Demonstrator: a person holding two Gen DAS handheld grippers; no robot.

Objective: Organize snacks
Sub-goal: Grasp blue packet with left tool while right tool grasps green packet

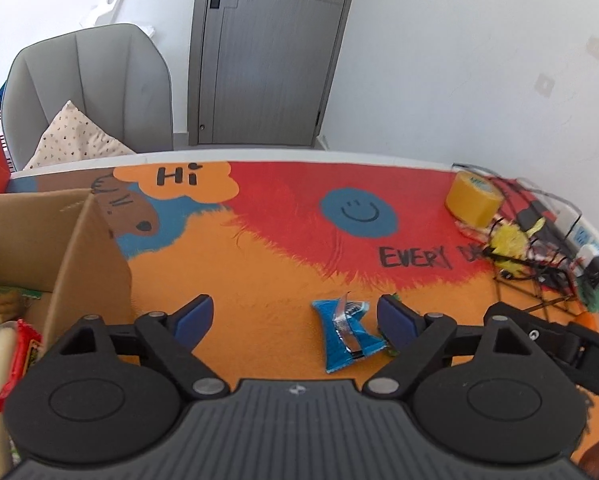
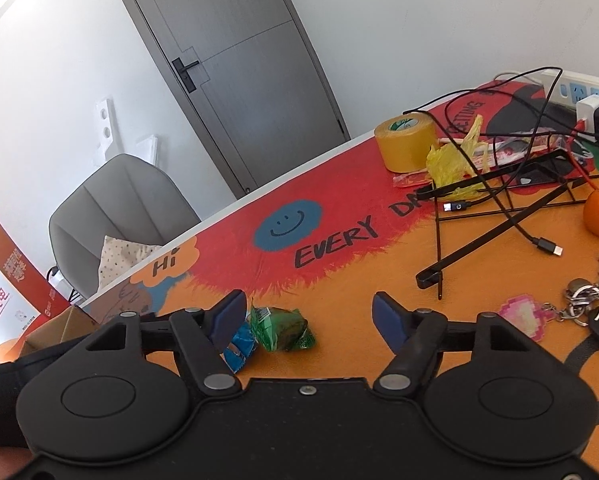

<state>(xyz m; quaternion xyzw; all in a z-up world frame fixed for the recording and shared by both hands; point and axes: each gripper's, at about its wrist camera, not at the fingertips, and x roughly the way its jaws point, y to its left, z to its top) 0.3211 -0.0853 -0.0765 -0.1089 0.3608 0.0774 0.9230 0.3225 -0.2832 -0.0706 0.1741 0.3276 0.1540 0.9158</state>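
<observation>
Bright cartoon mat (image 1: 283, 272) on our table, snacks loose near a cardboard box (image 1: 79, 240).
We see the left gripper (image 1: 295, 316) with jaws apart over the mat, the blue snack packet (image 1: 349, 334) lying flat between them, just beside the right-hand pad, unpressed. Our right gripper (image 2: 309, 316) also stands apart, the green snack packet (image 2: 281, 328) on the mat between its pads, close to the left one. Packaged snacks (image 1: 3, 304) sit in the box.
</observation>
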